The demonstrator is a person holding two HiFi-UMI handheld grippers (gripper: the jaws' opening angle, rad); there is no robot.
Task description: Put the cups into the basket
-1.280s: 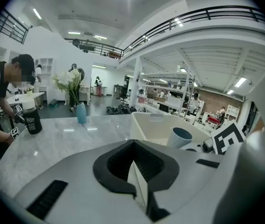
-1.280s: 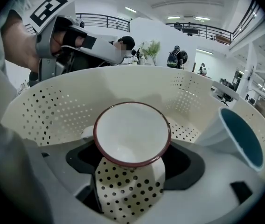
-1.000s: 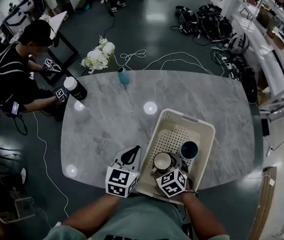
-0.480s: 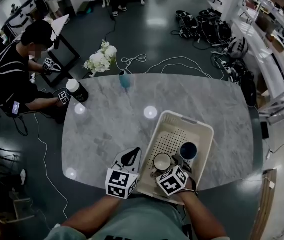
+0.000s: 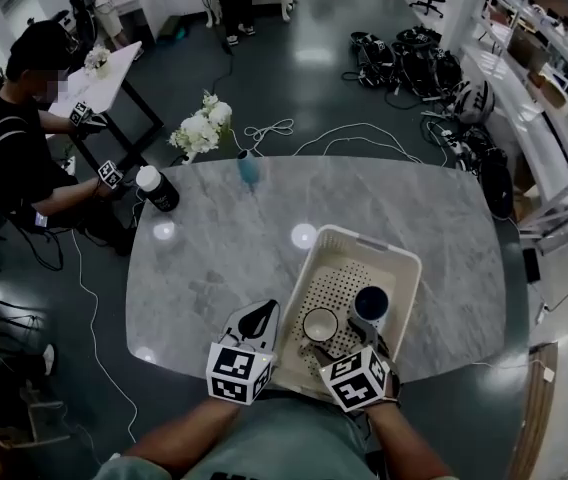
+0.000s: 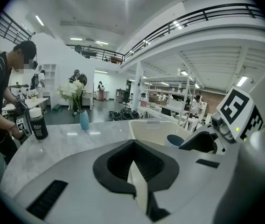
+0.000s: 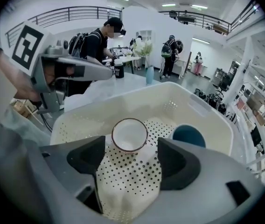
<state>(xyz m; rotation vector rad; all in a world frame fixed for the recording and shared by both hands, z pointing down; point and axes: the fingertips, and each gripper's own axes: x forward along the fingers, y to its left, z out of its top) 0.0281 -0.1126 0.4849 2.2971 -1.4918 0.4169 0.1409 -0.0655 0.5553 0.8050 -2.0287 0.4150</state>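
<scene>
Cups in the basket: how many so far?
2. The white cup sits on the perforated floor of the basket, near end; the blue cup stands just right of it, further in. None appear hidden.

A jaw of the right tongs (image 7: 131, 158) half hides the blue cup (image 7: 188, 135); print on the black bottle (image 6: 38, 127) is unreadably small.

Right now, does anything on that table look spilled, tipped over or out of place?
Nothing stands out. The white cup and the blue cup stand upright inside the basket, nothing spilled. The right tool hangs open and empty over the basket. The bottle and vase stand upright on the table.
</scene>
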